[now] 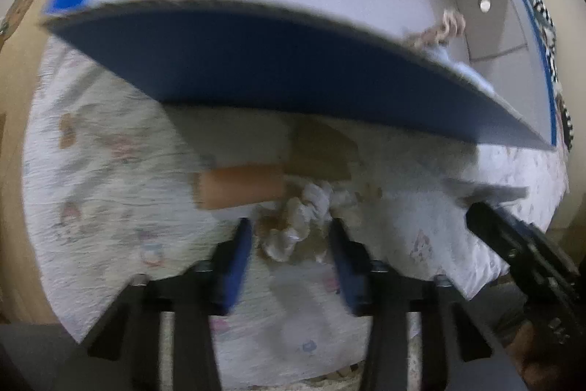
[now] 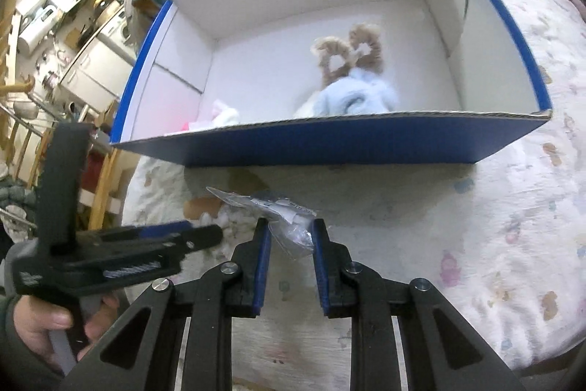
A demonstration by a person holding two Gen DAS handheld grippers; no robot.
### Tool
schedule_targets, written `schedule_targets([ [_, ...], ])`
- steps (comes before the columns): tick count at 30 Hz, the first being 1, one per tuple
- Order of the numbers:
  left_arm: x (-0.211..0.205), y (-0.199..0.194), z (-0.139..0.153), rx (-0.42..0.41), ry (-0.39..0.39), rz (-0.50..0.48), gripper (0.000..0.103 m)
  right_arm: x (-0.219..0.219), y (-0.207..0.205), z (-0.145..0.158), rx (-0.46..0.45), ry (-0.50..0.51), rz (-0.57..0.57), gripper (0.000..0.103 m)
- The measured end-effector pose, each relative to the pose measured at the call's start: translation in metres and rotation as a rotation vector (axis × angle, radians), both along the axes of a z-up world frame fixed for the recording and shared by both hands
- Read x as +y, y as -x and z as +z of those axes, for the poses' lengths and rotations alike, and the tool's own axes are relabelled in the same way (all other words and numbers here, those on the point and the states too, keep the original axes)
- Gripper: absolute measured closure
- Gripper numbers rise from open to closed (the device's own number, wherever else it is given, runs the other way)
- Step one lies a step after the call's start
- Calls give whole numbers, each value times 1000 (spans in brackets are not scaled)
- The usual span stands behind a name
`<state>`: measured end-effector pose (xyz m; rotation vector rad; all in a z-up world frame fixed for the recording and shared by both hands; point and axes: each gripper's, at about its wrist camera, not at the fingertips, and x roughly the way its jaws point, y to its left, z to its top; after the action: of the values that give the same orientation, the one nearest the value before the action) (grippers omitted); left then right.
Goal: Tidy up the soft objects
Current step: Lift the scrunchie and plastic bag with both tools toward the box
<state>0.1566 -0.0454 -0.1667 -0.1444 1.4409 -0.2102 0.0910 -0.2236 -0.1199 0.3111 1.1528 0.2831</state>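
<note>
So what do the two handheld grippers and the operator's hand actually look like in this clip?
Both grippers are matte black linkage frames with silver pivot pins and flat blue finger pads. The left gripper, seen side-on from the right wrist view, shows a coiled metal spring and a grey handle. The bare left hand wears a dark green sleeve.

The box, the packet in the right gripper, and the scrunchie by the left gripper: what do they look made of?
Box: corrugated cardboard, matte blue outside, white inside; fluting shows along the cut rim.
Packet, held between the right gripper's fingers: thin clear plastic film, glossy and crinkled, probably with a printed label.
Scrunchie, between the left gripper's open fingers: gathered white fabric, apparently soft; blur hides the weave.
</note>
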Motion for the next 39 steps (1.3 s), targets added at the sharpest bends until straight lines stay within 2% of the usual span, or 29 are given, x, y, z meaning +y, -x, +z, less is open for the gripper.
schedule_targets([
  [2, -5, -3, -7, 29, 3, -25, 92, 3, -1, -1, -3, 4, -3, 79],
  [4, -6, -4, -6, 33, 16, -37, 94, 3, 0, -1, -6, 7, 0, 79],
  [8, -1, 1, 11, -10, 37, -58, 94, 5, 3, 0, -13, 8, 7, 79],
  [13, 11, 18, 26, -50, -15, -74, 94, 6, 4, 3, -22, 1, 13, 79],
  [22, 51, 46, 41, -112, -98, -31, 94, 15, 9, 8, -34, 7, 42, 79],
  [25, 47, 52, 42, -128, -103, -25, 94, 17, 12, 9, -37, 13, 51, 79],
  [33, 46, 68, 64, -251, -171, 19, 94, 20, 21, 23, -81, 10, 59, 79],
  [39, 35, 82, 98, -416, -233, 33, 94, 23, 31, 46, -159, -14, 67, 79],
])
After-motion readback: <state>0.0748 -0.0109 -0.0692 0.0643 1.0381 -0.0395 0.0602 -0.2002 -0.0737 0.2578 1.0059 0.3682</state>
